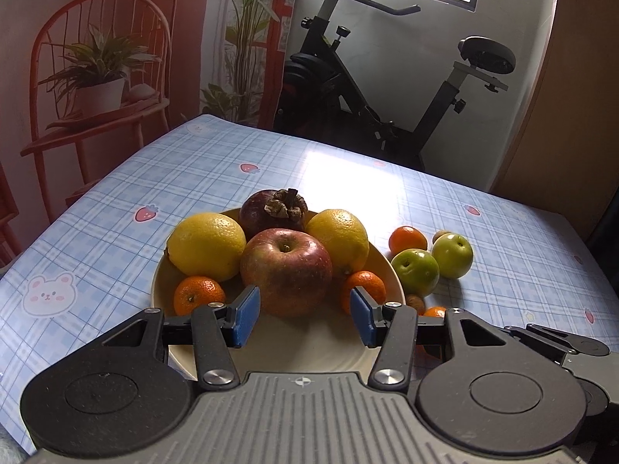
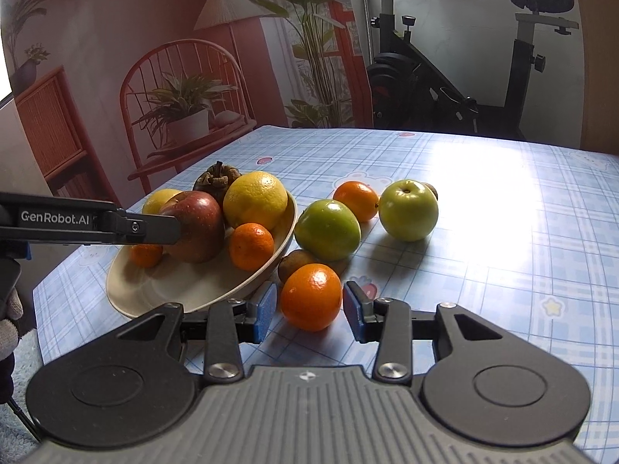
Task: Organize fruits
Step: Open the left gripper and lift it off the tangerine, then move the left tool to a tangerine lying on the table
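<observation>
A cream plate (image 1: pixel 162 270) (image 2: pixel 154 294) holds a red apple (image 1: pixel 286 270) (image 2: pixel 197 228), two lemons (image 1: pixel 207 243) (image 1: pixel 338 236), a dark mangosteen (image 1: pixel 274 208) and two small mandarins (image 1: pixel 197 294) (image 1: pixel 365 288). My left gripper (image 1: pixel 305 317) is open, its blue pads either side of the red apple, just short of it; it shows as a black arm in the right wrist view (image 2: pixel 89 224). My right gripper (image 2: pixel 309 311) is open around a loose mandarin (image 2: pixel 311 295) on the table, pads close but apart from it.
On the blue checked tablecloth (image 2: pixel 483 263), right of the plate, lie two green apples (image 2: pixel 327 228) (image 2: pixel 408 208), another mandarin (image 2: pixel 356 199) and a brown walnut-like fruit (image 2: pixel 294 263). An exercise bike (image 1: pixel 387 77) stands beyond the far edge.
</observation>
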